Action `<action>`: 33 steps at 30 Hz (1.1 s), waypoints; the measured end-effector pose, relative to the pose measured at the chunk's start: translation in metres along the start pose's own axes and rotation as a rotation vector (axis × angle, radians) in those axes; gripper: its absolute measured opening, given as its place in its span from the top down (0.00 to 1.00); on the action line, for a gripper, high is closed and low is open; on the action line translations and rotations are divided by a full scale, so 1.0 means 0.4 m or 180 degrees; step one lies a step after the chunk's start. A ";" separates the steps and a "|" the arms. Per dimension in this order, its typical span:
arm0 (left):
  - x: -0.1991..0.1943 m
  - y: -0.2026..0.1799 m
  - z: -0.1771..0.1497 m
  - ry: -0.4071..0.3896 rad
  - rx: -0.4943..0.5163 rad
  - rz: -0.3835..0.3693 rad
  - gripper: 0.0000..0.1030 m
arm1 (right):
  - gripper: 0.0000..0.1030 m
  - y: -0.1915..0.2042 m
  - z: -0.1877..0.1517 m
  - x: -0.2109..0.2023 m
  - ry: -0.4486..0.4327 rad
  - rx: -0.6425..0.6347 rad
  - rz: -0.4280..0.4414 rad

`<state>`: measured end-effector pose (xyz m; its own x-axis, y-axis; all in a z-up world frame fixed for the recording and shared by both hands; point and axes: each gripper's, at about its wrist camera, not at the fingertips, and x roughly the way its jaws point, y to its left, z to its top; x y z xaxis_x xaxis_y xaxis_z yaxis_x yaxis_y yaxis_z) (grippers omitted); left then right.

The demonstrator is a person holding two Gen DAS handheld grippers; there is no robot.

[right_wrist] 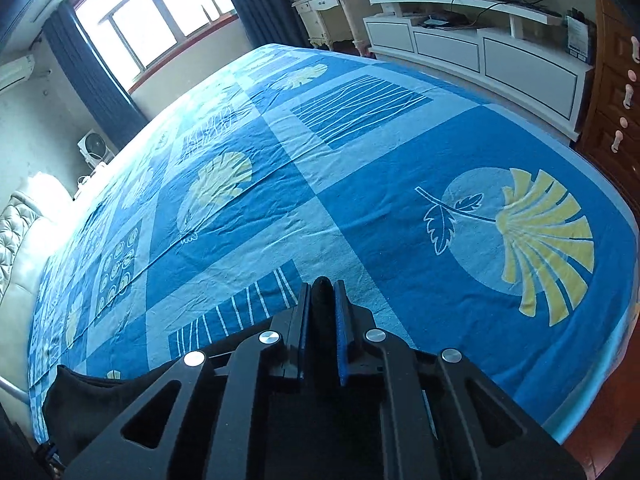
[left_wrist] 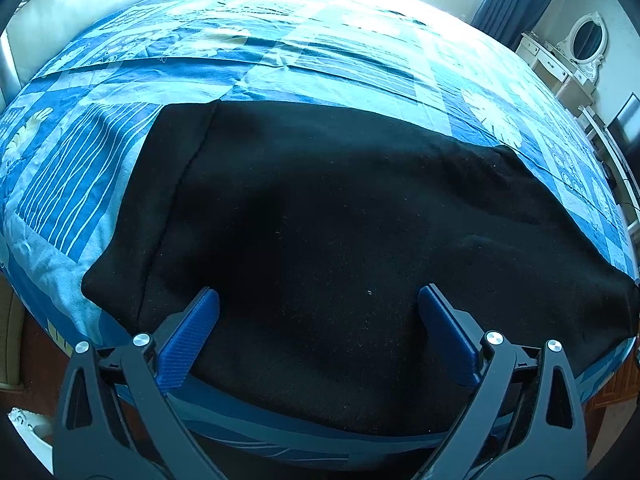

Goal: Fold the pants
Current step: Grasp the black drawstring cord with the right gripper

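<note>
The black pants lie spread flat on the blue patterned bedspread, with a seam running down their left side. My left gripper is open, its blue pads apart above the pants' near edge, holding nothing. My right gripper is shut on a fold of the black pants pinched between its pads. More of the black cloth hangs at the lower left of the right wrist view, over the bedspread.
A padded headboard lines the bed's left side. A white TV cabinet and a wooden dresser stand beyond the bed's foot. A vanity with an oval mirror stands by the curtained window.
</note>
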<state>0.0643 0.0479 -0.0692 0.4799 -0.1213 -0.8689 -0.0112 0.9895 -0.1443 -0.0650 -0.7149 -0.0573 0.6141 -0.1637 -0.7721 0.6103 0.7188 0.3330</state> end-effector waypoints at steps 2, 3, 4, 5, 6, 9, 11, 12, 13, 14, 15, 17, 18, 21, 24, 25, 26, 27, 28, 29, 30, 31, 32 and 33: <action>0.003 -0.001 0.001 -0.0005 -0.0001 0.0011 0.03 | 0.90 -0.019 -0.010 0.036 0.0093 0.0091 -0.0060; 0.004 -0.002 0.001 -0.0009 0.0000 0.0020 0.03 | 0.90 -0.024 -0.012 0.045 0.0077 0.0131 -0.0055; 0.004 -0.002 0.001 -0.0012 0.0002 0.0028 0.03 | 0.90 -0.030 -0.011 0.047 0.0059 0.0199 -0.0029; 0.005 -0.003 0.000 -0.0015 0.0002 0.0033 0.03 | 0.90 -0.034 -0.009 0.045 0.0045 0.0260 -0.0004; 0.004 -0.002 0.000 -0.0018 0.0001 0.0033 0.03 | 0.90 -0.039 -0.009 0.042 0.0025 0.0308 0.0020; 0.004 -0.001 -0.001 -0.0032 0.0007 0.0016 0.03 | 0.87 -0.067 -0.010 0.030 0.0035 0.0499 0.0201; 0.003 0.000 -0.001 -0.0039 0.0022 0.0008 0.03 | 0.86 -0.089 -0.009 -0.004 -0.0069 0.0612 0.0326; 0.002 0.001 -0.001 -0.0042 0.0020 -0.0001 0.03 | 0.85 -0.102 -0.008 -0.023 -0.0107 0.0649 0.0363; 0.001 0.002 -0.002 -0.0047 0.0019 -0.0011 0.03 | 0.84 -0.117 -0.006 -0.036 -0.0091 0.0681 0.0432; -0.003 0.002 -0.002 -0.0055 0.0020 -0.0020 0.03 | 0.83 -0.134 -0.005 -0.044 -0.0035 0.0707 0.0511; -0.008 0.001 -0.003 -0.0070 0.0027 -0.0029 0.03 | 0.79 -0.149 -0.006 -0.051 0.0024 0.0722 0.0545; -0.020 -0.001 -0.006 -0.0106 0.0053 -0.0046 0.03 | 0.71 -0.177 -0.013 -0.060 0.0149 0.0702 0.0603; -0.026 -0.003 -0.007 -0.0125 0.0065 -0.0055 0.03 | 0.67 -0.191 -0.019 -0.057 0.0250 0.0718 0.0719; -0.046 -0.008 -0.010 -0.0194 0.0074 -0.0095 0.03 | 0.60 -0.221 -0.044 -0.046 0.0481 0.0760 0.1002; -0.067 -0.018 -0.008 -0.0297 0.0144 -0.0069 0.03 | 0.52 -0.228 -0.071 -0.023 0.0688 0.0731 0.1113; -0.071 -0.020 -0.006 -0.0311 0.0176 -0.0051 0.03 | 0.51 -0.226 -0.080 -0.015 0.0741 0.0744 0.1241; -0.073 -0.021 -0.004 -0.0313 0.0201 -0.0037 0.03 | 0.51 -0.223 -0.091 -0.003 0.0826 0.0802 0.1420; -0.073 -0.021 -0.002 -0.0305 0.0211 -0.0027 0.03 | 0.49 -0.217 -0.099 0.007 0.0874 0.0820 0.1501; -0.072 -0.019 0.000 -0.0293 0.0207 -0.0021 0.03 | 0.49 -0.208 -0.103 0.009 0.0874 0.0774 0.1503; -0.072 -0.015 0.001 -0.0284 0.0190 -0.0023 0.03 | 0.49 -0.200 -0.105 0.010 0.0881 0.0752 0.1529; -0.071 -0.009 0.002 -0.0277 0.0165 -0.0026 0.03 | 0.50 -0.195 -0.108 0.013 0.0899 0.0775 0.1563; -0.070 -0.003 0.002 -0.0266 0.0133 -0.0031 0.03 | 0.54 -0.188 -0.110 0.015 0.0907 0.0789 0.1530; -0.068 0.004 0.003 -0.0250 0.0096 -0.0043 0.03 | 0.57 -0.180 -0.113 0.016 0.0909 0.0772 0.1450; -0.066 0.011 0.002 -0.0231 0.0054 -0.0061 0.03 | 0.65 -0.169 -0.116 0.015 0.0903 0.0736 0.1400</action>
<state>0.0522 0.0555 -0.0466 0.5424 -0.1348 -0.8292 0.0133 0.9883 -0.1519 -0.1259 -0.7331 -0.1097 0.6960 0.3284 -0.6385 0.4407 0.5066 0.7410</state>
